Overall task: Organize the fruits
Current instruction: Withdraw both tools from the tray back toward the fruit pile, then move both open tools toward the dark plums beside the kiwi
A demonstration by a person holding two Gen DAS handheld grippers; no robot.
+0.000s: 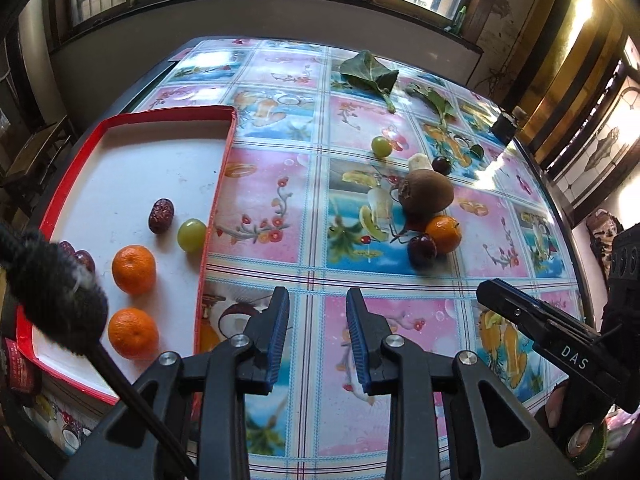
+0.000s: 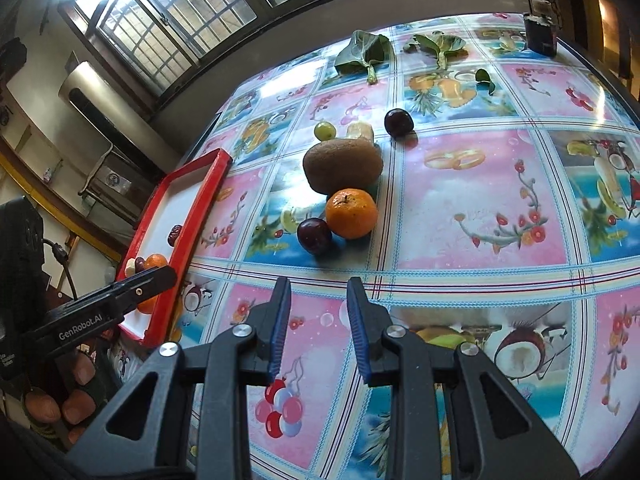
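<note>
Both rigs look the same up close: the left gripper [image 1: 318, 304] and right gripper [image 2: 319, 294] are matte black plastic, with triangular cutouts in the linkage arms and round silver screws at each pivot. The finger pads [image 1: 280, 332] are ribbed blue rubber strips. In the right wrist view, at 9 o'clock, the other unit's side reads "GenRobot.AI" in white, with a black cable looping behind. The left wrist view shows "DAS" at 4 o'clock.
</note>
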